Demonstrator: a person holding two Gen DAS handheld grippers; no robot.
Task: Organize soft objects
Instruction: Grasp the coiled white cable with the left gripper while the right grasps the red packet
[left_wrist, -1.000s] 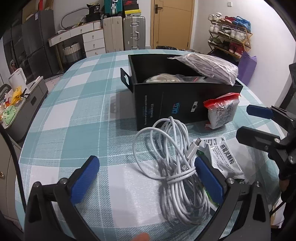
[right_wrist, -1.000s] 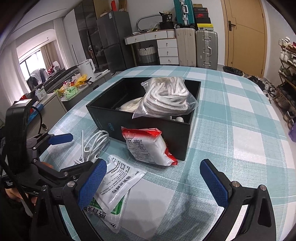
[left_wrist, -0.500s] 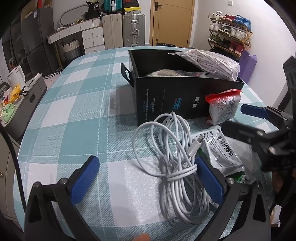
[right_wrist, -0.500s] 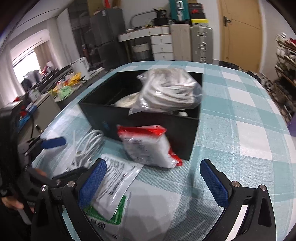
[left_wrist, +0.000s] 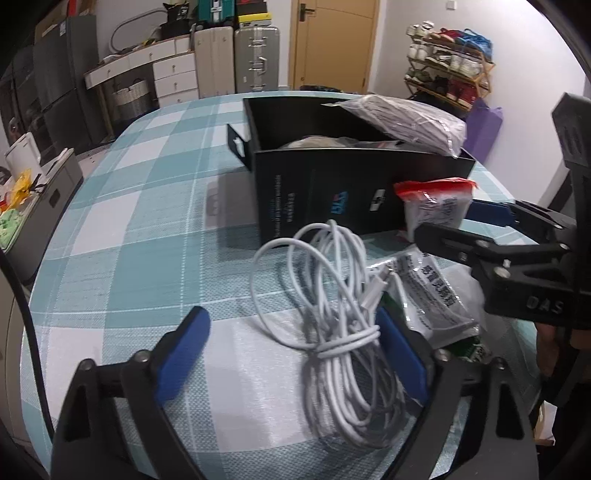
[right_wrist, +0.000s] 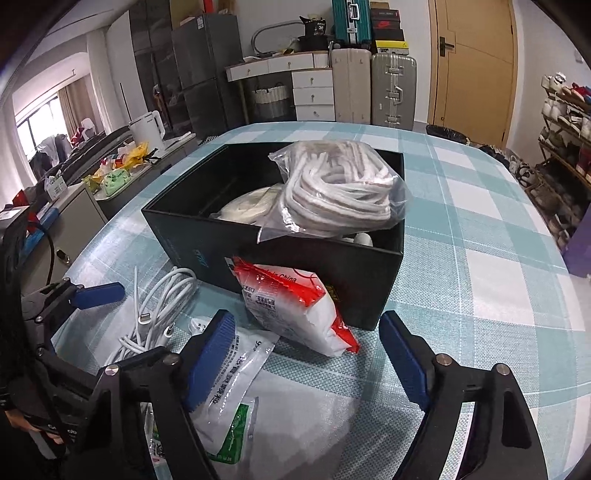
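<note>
Since the earlier frame both grippers have edged closer to the items; the black box looms larger in each view. Left gripper (left_wrist: 291, 347) jaws spread wide, nothing held; the bundled white cable (left_wrist: 332, 314) lies on the checked tablecloth (left_wrist: 129, 229) between its fingers, nearer the right finger. Right gripper (right_wrist: 306, 354) also wide, empty, hovering over the flat white sachets (right_wrist: 229, 380). Red-and-white packet (right_wrist: 295, 306) leans against the front wall of the black box (right_wrist: 184, 229), just ahead of the right gripper. Clear bag of white rope (right_wrist: 340, 192) sits on top of the box contents, overhanging the rim. Suitcases (right_wrist: 373, 85) stand by the far wall.
</note>
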